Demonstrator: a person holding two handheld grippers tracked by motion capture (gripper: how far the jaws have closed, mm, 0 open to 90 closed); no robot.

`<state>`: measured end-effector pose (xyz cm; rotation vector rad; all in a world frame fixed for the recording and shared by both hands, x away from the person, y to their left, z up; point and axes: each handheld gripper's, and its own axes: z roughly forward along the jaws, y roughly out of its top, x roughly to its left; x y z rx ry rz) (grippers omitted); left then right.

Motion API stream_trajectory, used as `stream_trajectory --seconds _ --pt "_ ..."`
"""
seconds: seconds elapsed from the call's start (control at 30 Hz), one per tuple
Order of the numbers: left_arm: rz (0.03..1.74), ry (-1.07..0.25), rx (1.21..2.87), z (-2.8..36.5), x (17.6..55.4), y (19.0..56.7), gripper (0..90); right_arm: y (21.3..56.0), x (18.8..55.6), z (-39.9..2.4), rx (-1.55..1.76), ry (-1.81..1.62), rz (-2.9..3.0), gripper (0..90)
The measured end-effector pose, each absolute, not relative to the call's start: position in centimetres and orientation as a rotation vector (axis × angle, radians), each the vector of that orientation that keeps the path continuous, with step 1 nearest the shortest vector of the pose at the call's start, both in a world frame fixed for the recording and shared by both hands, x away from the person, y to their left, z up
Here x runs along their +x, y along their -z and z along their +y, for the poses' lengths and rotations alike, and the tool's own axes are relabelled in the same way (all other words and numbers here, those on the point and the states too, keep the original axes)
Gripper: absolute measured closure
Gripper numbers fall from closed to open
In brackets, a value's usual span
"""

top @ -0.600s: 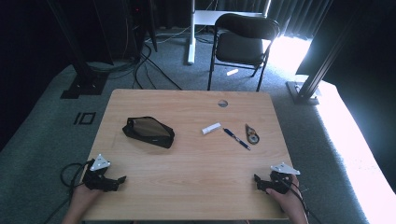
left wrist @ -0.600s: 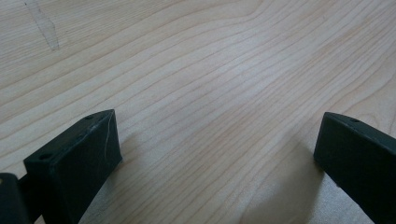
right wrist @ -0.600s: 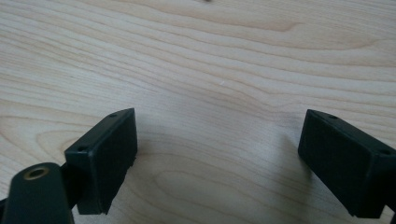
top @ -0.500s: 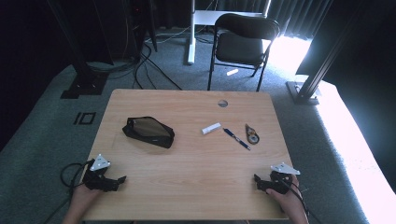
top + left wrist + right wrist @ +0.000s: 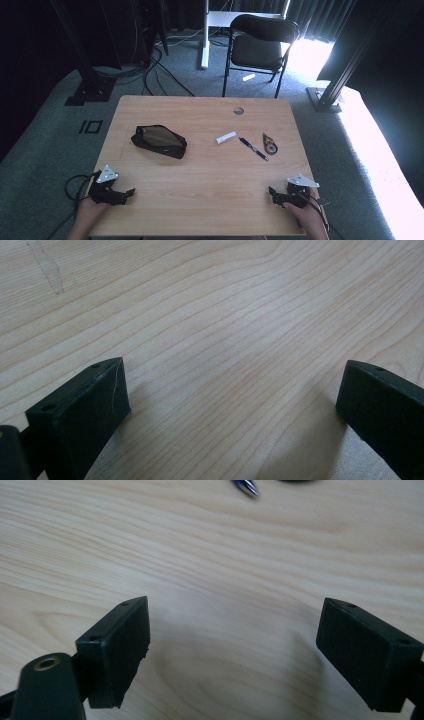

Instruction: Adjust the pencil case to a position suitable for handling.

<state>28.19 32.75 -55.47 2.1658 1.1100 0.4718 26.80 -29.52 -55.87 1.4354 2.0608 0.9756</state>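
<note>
Nothing has moved since the earlier frames: both grippers rest at the near edge of the table (image 5: pixel 210 210). Left gripper (image 5: pixel 131 192) and right gripper (image 5: pixel 270 190) stand released, jaws wide over bare wood. Nearest the right gripper lies the pen (image 5: pixel 252 148), well beyond it, between the white eraser (image 5: pixel 226 137) and the round tool (image 5: pixel 270 144). Left of the pen sits the black pouch (image 5: pixel 159 141).

Pale wood, black gear, small spots of white and blue

The counter (image 5: pixel 210 170) is light wood with wavy grain lines; the pouch (image 5: pixel 159 141) is black with a brownish sheen on top, the small stick (image 5: pixel 226 137) white, the pen (image 5: pixel 252 148) dark blue, the round tool (image 5: pixel 270 146) black with a pale centre; both the left gripper (image 5: pixel 131 191) and the right gripper (image 5: pixel 270 190) are black with a grey plate, and their fingers (image 5: pixel 120 645) are matt black
</note>
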Motion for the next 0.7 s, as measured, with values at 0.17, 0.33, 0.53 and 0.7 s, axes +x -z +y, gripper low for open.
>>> stream_trajectory --seconds 0.17,0.33,0.53,0.7 --pt "1.11 -0.472 2.165 32.7 28.2 55.5 0.7 55.4 27.3 -28.0 1.358 -1.022 2.109 13.5" --pt "1.114 -0.473 2.164 32.8 28.2 55.5 0.7 54.8 28.1 -26.1 1.307 -1.054 2.146 13.6" --pt "1.114 -0.473 2.164 32.8 28.2 55.5 0.7 54.0 29.2 -23.7 1.231 -1.095 2.189 13.6" --pt "1.114 -0.473 2.164 32.8 28.2 55.5 0.7 53.8 30.1 -22.1 1.184 -1.119 2.223 14.1"
